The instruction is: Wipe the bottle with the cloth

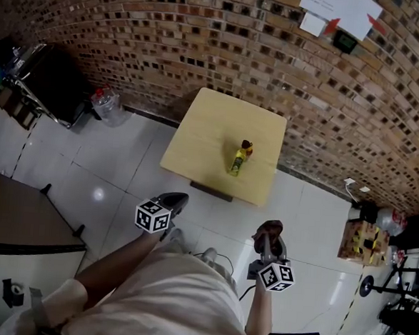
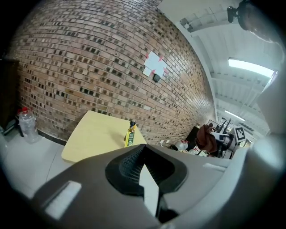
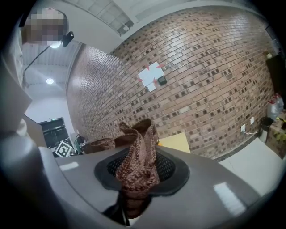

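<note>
while both grippers hang low, well short of the table point(image 1: 201, 137), the right gripper point(image 1: 267, 242) is clamped on the bunched cloth point(image 3: 136, 159), likely carried ready for wiping. the left gripper point(image 1: 176, 199) has its jaws together on nothing, probably free to steady the bottle point(image 1: 239, 158). that stands upright on the table by the wall point(image 1: 168, 38), untouched.

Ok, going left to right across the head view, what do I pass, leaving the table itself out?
From the left: clear plastic jug → left tongs, shut and empty → bottle → right tongs, shut on the cloth → cardboard box.
</note>
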The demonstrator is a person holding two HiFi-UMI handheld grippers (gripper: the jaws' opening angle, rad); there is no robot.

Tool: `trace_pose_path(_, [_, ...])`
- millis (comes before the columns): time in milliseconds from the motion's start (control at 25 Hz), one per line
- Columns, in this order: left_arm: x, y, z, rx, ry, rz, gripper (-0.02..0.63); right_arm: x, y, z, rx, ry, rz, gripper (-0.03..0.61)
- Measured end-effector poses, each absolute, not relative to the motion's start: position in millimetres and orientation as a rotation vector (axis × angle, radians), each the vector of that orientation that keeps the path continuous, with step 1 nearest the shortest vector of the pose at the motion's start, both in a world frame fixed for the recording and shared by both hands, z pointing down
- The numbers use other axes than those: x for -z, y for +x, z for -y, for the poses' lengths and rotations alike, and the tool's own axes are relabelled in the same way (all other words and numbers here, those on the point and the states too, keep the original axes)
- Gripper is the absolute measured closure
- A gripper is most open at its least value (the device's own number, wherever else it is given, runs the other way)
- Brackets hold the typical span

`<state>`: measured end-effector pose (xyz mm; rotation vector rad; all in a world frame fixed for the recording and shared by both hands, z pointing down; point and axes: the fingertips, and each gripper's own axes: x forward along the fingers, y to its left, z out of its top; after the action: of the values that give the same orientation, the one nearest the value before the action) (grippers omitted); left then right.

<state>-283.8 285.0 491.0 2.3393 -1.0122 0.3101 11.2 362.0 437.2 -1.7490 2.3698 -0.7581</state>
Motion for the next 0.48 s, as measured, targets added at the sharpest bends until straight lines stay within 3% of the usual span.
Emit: trace_pose_path(480, [-499, -255, -312, -0.380, 2.341, 0.996, 0.600, -440, 31, -375, 0.713, -1.738, -2.404, 0.485])
